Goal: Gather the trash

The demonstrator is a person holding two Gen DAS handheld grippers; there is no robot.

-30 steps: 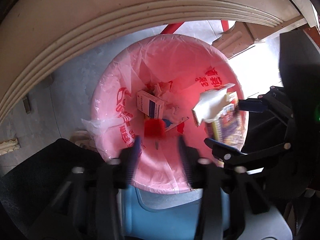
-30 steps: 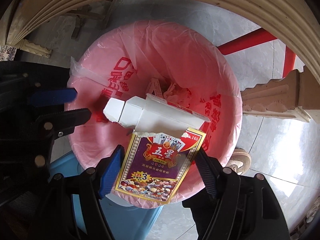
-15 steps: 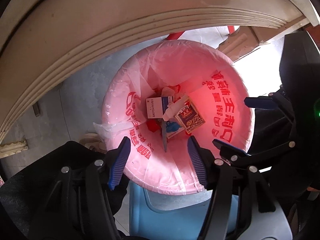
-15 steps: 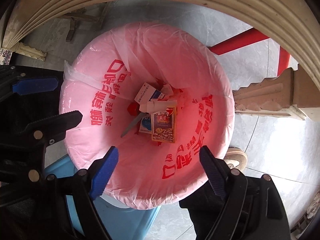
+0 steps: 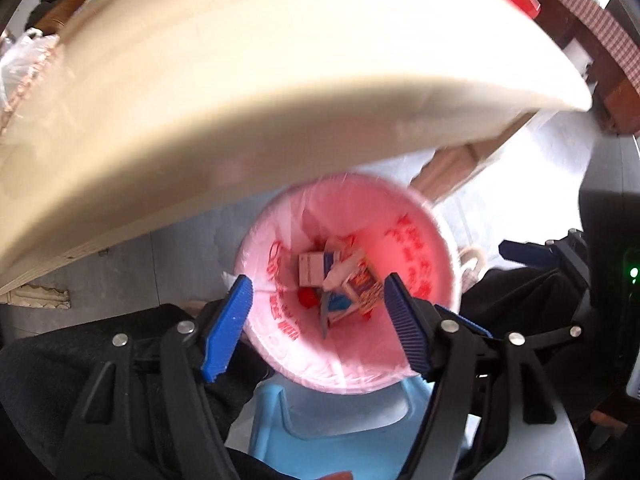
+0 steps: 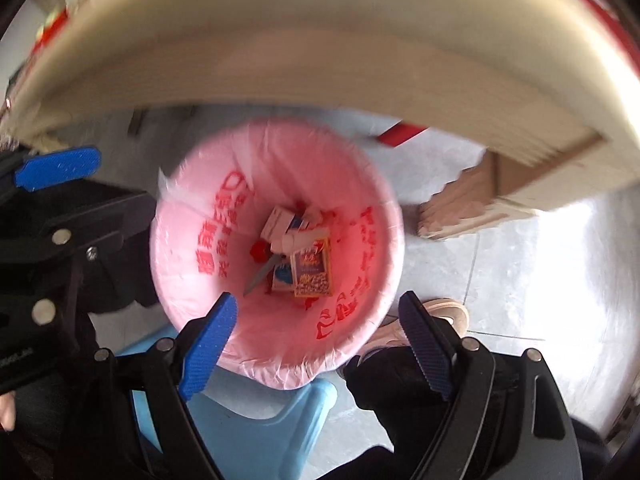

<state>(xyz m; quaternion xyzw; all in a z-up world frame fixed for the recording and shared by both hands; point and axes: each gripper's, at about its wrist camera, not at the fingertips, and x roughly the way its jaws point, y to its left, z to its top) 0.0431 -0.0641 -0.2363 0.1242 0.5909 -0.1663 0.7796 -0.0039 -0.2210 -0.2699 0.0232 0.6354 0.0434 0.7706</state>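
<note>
Pink plastic lines the bin, and the trash you are collecting lies at its bottom: a purple card box, a white carton, a small blue-and-white packet, a grey blade-like strip and something red beside them. All of it sits loose in the liner, touching nothing of yours.

Your left tool hangs over the bin's near rim with its blue pads spread; its jaws have just been opening, and nothing is between them. Your right tool is likewise spread wide and empty, its pads framing the liner's near edge. (The right tool also shows at the right edge of the left wrist view, equally bare.)

So this drop reads as finished: the pieces are in and both tools are free. What is left you cannot judge from here with any certainty, because the cream worktop fills the upper part of both views, blurred, and only its edge and a strip of its top show. Coloured clutter shows at its far left corner, too smeared to name, so more may be waiting there. A pale blue stool stands against the bin, and a shoe rests on the grey floor just beside it.
</note>
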